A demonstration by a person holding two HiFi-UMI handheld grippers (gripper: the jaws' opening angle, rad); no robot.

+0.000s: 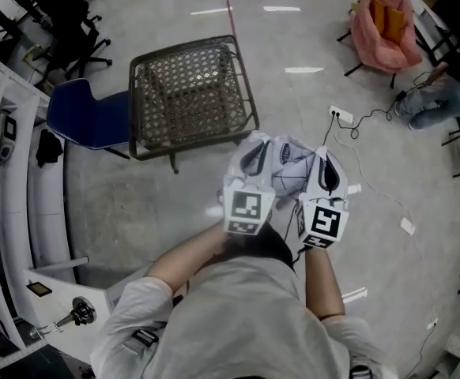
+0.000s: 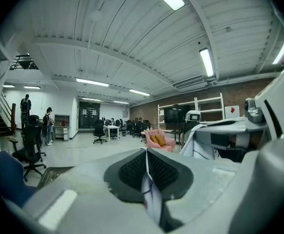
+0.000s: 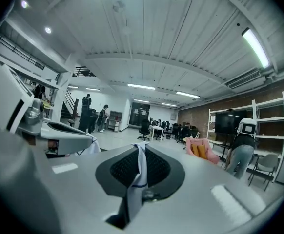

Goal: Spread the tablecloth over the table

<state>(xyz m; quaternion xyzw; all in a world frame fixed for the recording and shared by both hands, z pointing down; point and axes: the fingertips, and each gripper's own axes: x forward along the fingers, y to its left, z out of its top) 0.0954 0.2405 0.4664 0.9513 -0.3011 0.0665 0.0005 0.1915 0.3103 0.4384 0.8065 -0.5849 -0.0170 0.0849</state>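
Between the jaws of your left gripper (image 2: 147, 168), a thin fold of the tablecloth (image 2: 153, 204) is pinched. The jaws are pressed together on it, and the fabric runs as a narrow white strip down the middle of the dark ribbed pads (image 2: 169, 172). Your right gripper (image 3: 138, 167) is in the same condition: its jaws are clamped on a white edge of the same cloth, which carries a thin dark line.

Seen from the head view, you hold both grippers side by side and close together in front of your chest. The marker cubes face up toward you and the jaws point away. The rest of the cloth is bunched in a crumpled white mass with dark printed lines, between the two grippers and just beyond them. It is held in the air above the grey floor (image 1: 175, 204).

The table (image 1: 139, 109), a dark metal frame with a woven top, stands to the far left of the grippers. The cloth is close to its near right corner and does not lie on the top. A blue chair (image 1: 88, 118) stands just beside the table's left side.

To the right of the grippers, a white power strip (image 1: 341, 115) lies on the floor with a cable running right. A pink bag (image 1: 384, 26) sits at the far right.
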